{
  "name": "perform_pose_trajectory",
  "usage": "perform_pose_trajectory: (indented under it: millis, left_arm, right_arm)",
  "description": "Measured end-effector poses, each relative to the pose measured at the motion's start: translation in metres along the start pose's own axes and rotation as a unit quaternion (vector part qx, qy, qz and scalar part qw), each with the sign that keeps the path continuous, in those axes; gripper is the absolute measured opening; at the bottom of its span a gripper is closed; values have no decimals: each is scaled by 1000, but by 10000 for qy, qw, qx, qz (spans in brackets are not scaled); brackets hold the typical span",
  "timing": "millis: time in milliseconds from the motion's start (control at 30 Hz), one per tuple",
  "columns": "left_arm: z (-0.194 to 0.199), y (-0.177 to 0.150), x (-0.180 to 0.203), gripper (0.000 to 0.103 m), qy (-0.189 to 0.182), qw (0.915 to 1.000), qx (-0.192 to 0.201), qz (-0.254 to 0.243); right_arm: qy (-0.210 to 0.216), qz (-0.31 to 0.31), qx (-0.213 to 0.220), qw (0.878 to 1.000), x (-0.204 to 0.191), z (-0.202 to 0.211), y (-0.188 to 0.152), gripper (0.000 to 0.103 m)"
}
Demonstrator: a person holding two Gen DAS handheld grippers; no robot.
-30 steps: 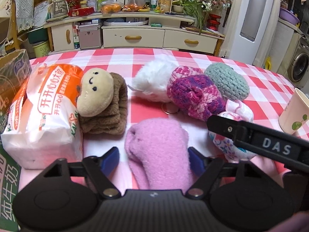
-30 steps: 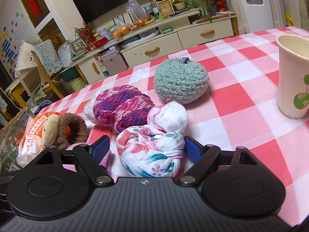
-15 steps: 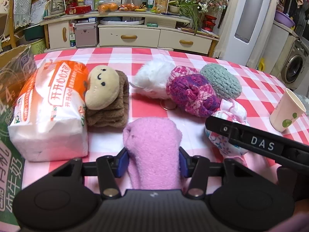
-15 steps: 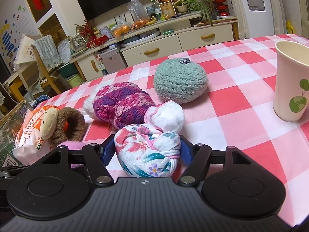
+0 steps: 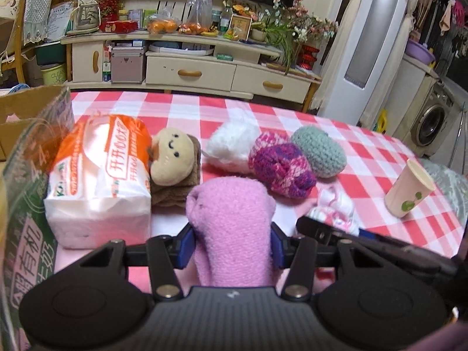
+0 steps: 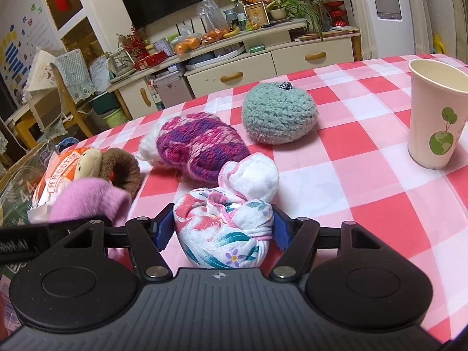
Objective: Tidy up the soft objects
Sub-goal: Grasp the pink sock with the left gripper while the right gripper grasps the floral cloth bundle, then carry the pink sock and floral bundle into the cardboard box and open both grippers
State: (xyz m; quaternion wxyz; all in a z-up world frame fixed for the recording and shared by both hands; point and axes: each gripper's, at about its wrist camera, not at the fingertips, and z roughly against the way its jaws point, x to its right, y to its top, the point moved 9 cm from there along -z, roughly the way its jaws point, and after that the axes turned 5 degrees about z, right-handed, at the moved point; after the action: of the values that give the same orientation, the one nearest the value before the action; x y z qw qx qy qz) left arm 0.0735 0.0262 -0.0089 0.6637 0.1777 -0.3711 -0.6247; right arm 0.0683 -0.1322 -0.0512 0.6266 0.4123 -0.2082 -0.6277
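Nearest the left camera, the left gripper [image 5: 231,247] has its jaws clamped on a fuzzy pink sock [image 5: 232,228], blue pads pressed into both sides of the roll, which juts forward above the bench [image 5: 389,161]. Nearest the right camera, the right gripper [image 6: 218,229] has its jaws clamped on a floral cloth bundle [image 6: 222,228], white with pink and teal flowers, knotted into a tight ball with a plain white lobe at the back.

Just beyond, on the red and white checked cloth, lie the remaining soft things: a brown plush toy [image 5: 175,172] with a cream smiling face, leaning against a pack of tissues [image 5: 99,181]; a white fluffy ball [image 5: 231,143]; a purple and pink knitted roll [image 6: 199,144] touching it; and a grey-green knitted ball [image 6: 279,114] just beside that. A paper cup [image 6: 435,114] stands apart on the right. A cardboard box [image 5: 26,158] sits at the far left.

The task looks early: two pieces are gripped, none visibly stowed, and four soft items await.
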Motion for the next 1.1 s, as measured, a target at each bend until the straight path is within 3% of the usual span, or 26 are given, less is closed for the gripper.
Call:
perform_pose_trajectory:
  millis: [567,1100]
  left_arm:
    - [54,28,-18,50,-357,9974,603,142]
    - [108,58,-76,50,-279,9886,1322,658]
  right_arm:
    - [76,45,186,9998,-7,10,15,83]
    - [608,599,534,9949,-75,22,41,83]
